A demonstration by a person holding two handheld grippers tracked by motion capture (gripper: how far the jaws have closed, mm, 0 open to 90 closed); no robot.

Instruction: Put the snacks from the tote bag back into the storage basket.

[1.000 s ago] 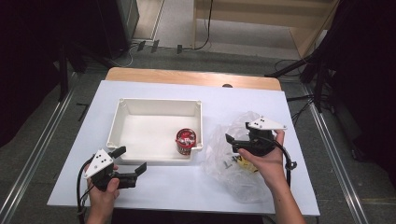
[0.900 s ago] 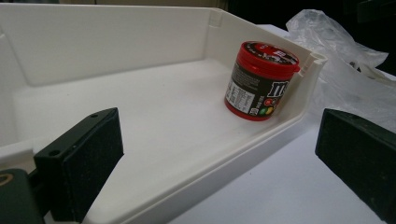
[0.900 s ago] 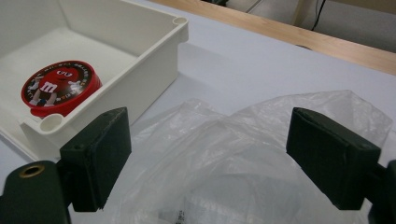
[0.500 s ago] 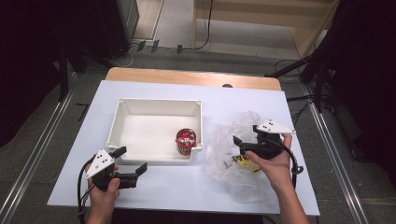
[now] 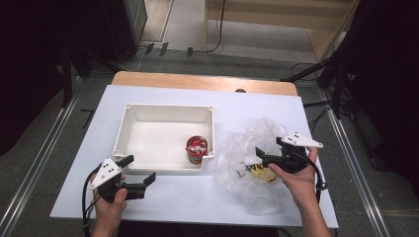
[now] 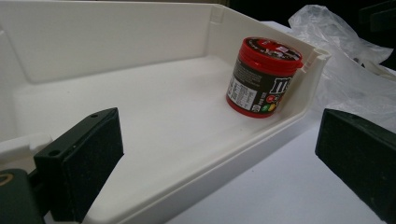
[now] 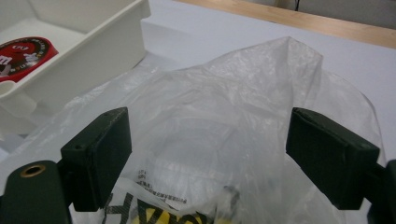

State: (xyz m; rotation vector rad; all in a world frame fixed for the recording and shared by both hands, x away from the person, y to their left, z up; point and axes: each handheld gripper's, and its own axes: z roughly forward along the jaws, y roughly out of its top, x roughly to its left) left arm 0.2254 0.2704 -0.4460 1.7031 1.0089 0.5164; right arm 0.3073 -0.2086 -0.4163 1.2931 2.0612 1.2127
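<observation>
The right gripper (image 5: 263, 156), jaws apart, is held over the plastic bag (image 5: 247, 168) near the table's right edge; its yellow item (image 5: 262, 173) lies just below.

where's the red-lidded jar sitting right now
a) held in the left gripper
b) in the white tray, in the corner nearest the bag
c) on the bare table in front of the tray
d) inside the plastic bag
b: the red-lidded jar stands upright inside the white tray, tucked into the corner on the side of the plastic bag; the left gripper is open and apart from it.
</observation>
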